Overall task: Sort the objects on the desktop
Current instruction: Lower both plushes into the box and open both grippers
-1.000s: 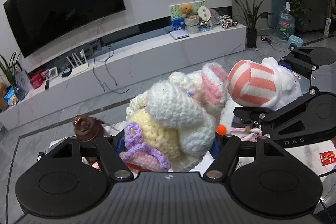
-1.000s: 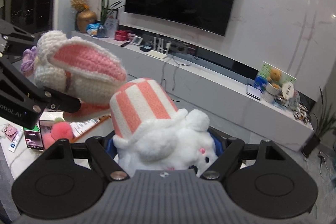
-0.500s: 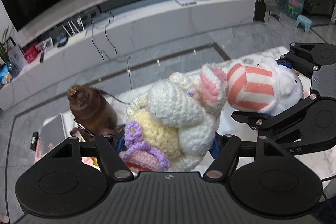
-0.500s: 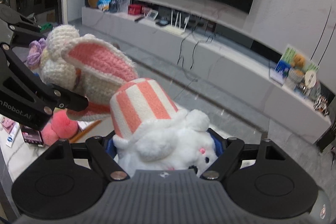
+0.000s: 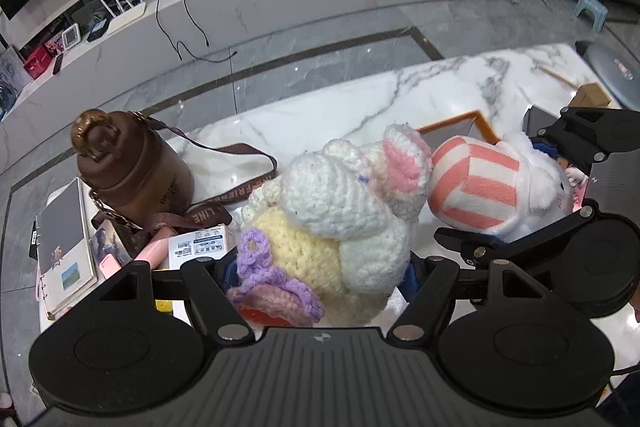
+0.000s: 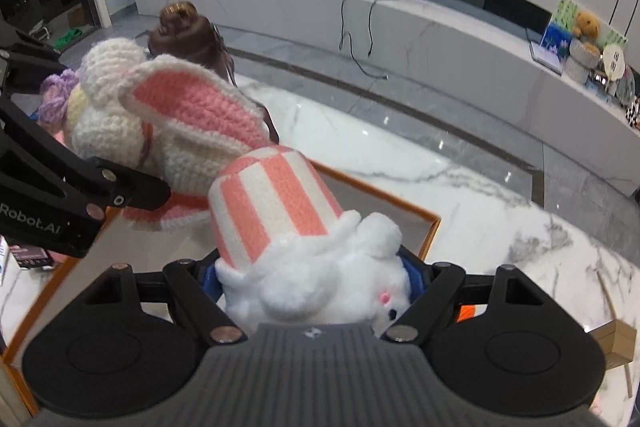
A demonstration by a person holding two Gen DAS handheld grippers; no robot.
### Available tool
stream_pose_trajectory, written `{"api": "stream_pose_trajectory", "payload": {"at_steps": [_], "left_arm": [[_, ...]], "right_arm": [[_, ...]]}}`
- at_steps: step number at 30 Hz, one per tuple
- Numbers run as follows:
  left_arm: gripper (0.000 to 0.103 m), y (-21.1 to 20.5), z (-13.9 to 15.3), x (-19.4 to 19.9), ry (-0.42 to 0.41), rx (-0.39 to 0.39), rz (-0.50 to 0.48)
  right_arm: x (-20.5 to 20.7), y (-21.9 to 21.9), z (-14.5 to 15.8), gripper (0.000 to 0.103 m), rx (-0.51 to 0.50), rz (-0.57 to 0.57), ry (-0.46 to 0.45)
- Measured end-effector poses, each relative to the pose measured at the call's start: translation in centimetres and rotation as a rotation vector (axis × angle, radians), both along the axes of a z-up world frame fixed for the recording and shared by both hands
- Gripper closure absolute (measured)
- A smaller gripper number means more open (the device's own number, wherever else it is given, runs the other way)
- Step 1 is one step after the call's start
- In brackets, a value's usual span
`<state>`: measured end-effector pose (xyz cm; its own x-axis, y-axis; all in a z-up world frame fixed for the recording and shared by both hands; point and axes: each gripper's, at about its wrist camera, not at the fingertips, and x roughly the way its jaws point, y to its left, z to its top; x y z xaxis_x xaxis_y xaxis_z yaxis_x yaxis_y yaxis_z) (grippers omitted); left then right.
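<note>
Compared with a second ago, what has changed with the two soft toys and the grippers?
Both grippers tipped downward and sank toward the marble table: the television has slid out of view, and the orange-rimmed tray now lies under the toys. Unchanged: the left gripper stays clamped on the crocheted bunny, the right gripper on the striped-hat plush, side by side. Nothing released.

Left gripper (image 5: pixel 320 267): clamped around the crocheted bunny (image 5: pixel 336 227), jaws wide, toy bulging out between them.
Crocheted bunny: cream and white, pink-lined ear up, purple loops at its lower left.
Right gripper (image 5: pixel 532 195): in from the right, holding the white plush (image 5: pixel 512 187) with its pink-striped hat.
The two toys: ear and hat just about touching.
Marble table (image 5: pixel 360 111): below both.
Orange-edged tray (image 5: pixel 476 125): behind the toys.
Brown bottle (image 5: pixel 132 167): upright at left, strap trailing.
Notebook (image 5: pixel 68 243): far left edge.
</note>
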<state>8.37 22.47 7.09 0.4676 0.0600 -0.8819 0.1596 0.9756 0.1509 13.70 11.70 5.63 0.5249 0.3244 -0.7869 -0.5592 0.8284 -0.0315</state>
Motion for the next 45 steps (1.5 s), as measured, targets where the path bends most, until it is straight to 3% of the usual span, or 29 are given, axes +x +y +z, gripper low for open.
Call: {"api": "stream_pose_trajectory", "payload": {"at_steps": [9,20,36,45], "left_arm": [[0.020,-0.4,-3.1,2.0,0.048,0.100,-0.003],[0.017,-2.9,-5.7,3.0,0.052,0.268,-0.055],[0.015,-2.4,-5.9,3.6,0.060,0.238,-0.025],[0.015,-3.1,-3.9,2.9,0.030,0.228,-0.018]], "right_arm": [[-0.4,2.3,-2.3,0.022,-0.134,0.089,-0.037],[0.0,3.4,-5.9,0.022,-0.247,0.159,-0.004],[0.1,2.9,-6.0,0.017,-0.280,0.172,-0.009],[-0.8,1.8,-4.0,0.017,-0.244,0.152,-0.033]]}}
